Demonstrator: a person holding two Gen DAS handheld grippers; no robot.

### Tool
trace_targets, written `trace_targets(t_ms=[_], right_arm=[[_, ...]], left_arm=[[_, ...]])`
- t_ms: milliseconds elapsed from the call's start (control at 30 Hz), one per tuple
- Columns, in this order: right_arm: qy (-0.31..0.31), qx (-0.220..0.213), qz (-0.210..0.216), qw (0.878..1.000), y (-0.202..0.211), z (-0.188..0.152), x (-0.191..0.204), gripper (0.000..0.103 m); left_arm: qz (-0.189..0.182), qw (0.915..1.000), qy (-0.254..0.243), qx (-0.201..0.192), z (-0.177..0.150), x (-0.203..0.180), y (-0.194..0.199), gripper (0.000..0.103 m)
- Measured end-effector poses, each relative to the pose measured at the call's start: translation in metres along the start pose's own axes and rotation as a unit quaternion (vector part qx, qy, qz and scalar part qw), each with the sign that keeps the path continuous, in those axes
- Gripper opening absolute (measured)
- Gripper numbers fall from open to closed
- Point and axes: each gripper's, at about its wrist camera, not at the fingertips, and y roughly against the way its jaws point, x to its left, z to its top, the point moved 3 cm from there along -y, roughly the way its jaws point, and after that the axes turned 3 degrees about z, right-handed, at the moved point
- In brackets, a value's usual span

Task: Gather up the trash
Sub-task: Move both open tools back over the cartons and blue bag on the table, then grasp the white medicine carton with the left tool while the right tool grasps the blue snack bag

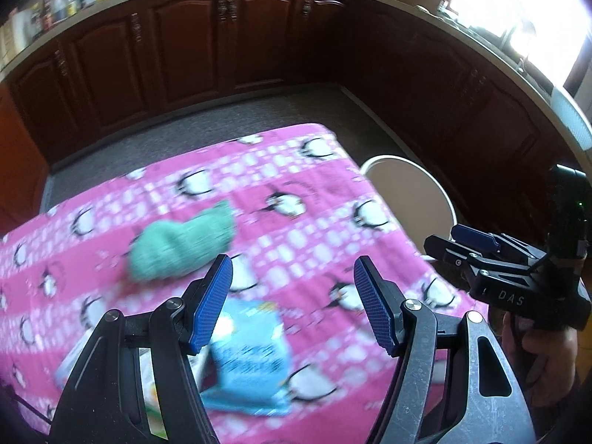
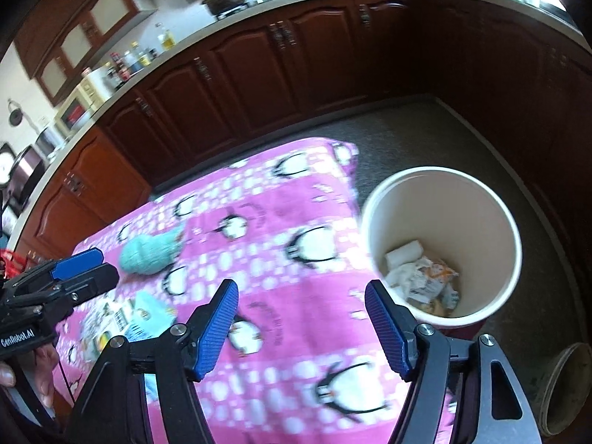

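Observation:
A table with a pink penguin cloth (image 1: 296, 199) (image 2: 281, 259) holds a green crumpled cloth-like lump (image 1: 181, 246) (image 2: 150, 253) and a light blue wrapper (image 1: 251, 355) (image 2: 150, 314). A flat printed packet (image 2: 107, 318) lies beside the wrapper. My left gripper (image 1: 292, 303) is open and empty, above the table just past the blue wrapper. My right gripper (image 2: 301, 327) is open and empty over the table's right part. A cream trash bin (image 2: 440, 244) (image 1: 410, 188) stands on the floor right of the table, with crumpled paper and wrappers inside.
Dark wood kitchen cabinets (image 1: 222, 48) run around the room under a counter with bottles (image 2: 137, 59) and pots. Grey floor (image 2: 407, 137) lies between table and cabinets. A round tan container (image 2: 566, 388) sits on the floor near the bin.

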Motion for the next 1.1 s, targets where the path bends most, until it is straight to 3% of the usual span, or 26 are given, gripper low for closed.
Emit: trace_targets(t_ms=[367,700,900,1100], right_arm=[[0.057,0.045,0.041,0.997,-0.029,-0.022,0.080,0.072],[0.063,0.091,0.059,0.992,-0.064,-0.041,0.121,0.075],[0.062,0.118,0.054,0.990,-0.086,-0.047,0.133,0.076],[0.063,0.140,0.047,0.987,-0.103,-0.051,0.143,0.076]], left_arm=[[0.020,0.9970,0.075,0.009,-0.050,0.119,0.047,0.067],[0.051,0.9905,0.120,0.045,-0.106,0.203,0.048,0.067],[0.074,0.9882,0.106,0.083,-0.136,0.231,0.026,0.067],[0.103,0.9887,0.037,0.103,-0.147,0.240,0.007,0.067]])
